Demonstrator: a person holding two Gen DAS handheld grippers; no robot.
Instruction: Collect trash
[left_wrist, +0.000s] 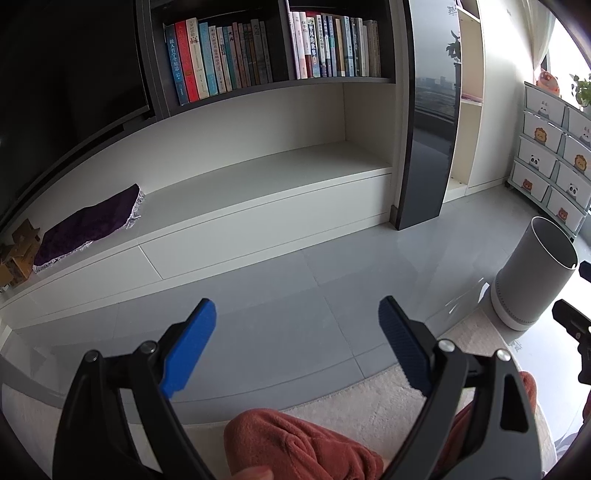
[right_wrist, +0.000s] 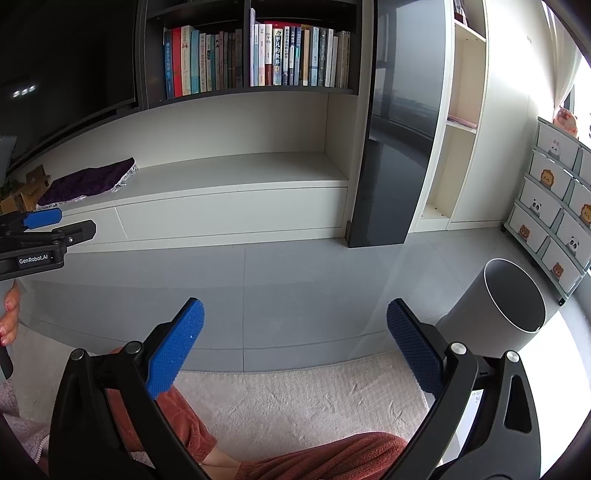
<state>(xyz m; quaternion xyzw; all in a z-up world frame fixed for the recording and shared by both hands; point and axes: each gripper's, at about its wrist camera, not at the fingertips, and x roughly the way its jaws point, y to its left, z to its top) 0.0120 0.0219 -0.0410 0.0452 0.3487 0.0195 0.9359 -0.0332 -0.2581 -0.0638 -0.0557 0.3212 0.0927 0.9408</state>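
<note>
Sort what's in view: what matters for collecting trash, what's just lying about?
For the job:
bin
left claw, open
right claw, open

Just there:
purple cloth
books
drawer unit
rug

No trash visible.

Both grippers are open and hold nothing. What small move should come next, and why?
Probably tilt both grippers down to search the rug for trash. The left gripper and right gripper are empty, the bin stands open nearby, and no trash shows on the floor.
</note>
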